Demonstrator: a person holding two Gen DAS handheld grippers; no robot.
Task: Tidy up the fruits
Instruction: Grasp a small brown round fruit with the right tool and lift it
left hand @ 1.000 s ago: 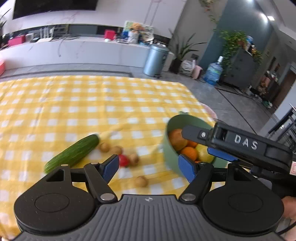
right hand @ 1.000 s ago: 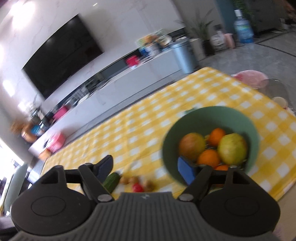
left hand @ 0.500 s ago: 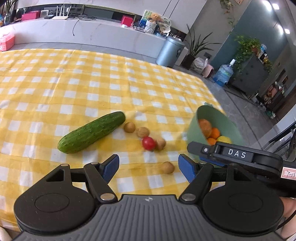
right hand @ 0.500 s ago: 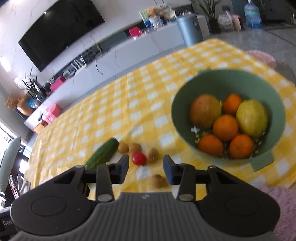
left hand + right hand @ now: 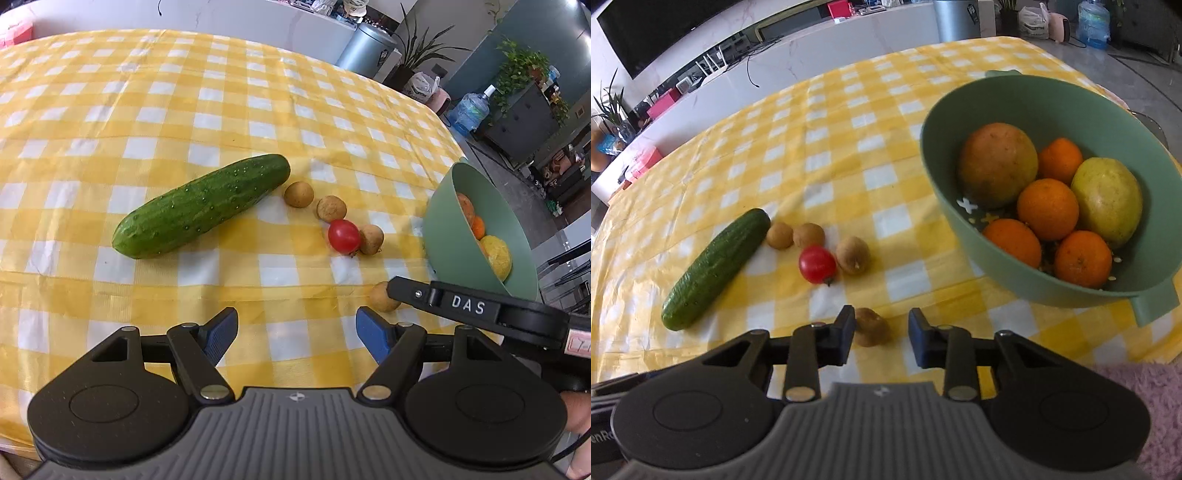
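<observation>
Right wrist view showed the right claw [image 5: 881, 332] low over the bench [image 5: 849, 122], its jaws partly apart and holding nothing. One small brown fruit [image 5: 870, 327] lay on the yellow checked cloth [image 5: 827, 147] between the fingers, close against the left finger and apart from the right one. Whether that finger touched it could not be told. Beyond it a red cherry tomato [image 5: 817, 264] sat touching or just beside a second brown fruit [image 5: 852, 255]. Two more brown fruits [image 5: 795, 235] lay side by side near the tip of a cucumber [image 5: 716, 268], which lay slantwise on the cloth. To the right stood a green colander bowl [image 5: 1027, 99], upright on the cloth, with four oranges [image 5: 1047, 208], a large brownish round fruit [image 5: 998, 164] and a yellow-green one [image 5: 1106, 201] inside it.

Seen from the left wrist, the left claw [image 5: 296, 335] hovered above the near part of the cloth with its jaws spread wide and nothing between them. The right tool's black finger, marked DAS [image 5: 468, 305], reached in from the right beside the lone brown fruit [image 5: 382, 297]. The cucumber [image 5: 201, 206], tomato [image 5: 344, 236] and bowl [image 5: 443, 236] lay farther off.
</observation>
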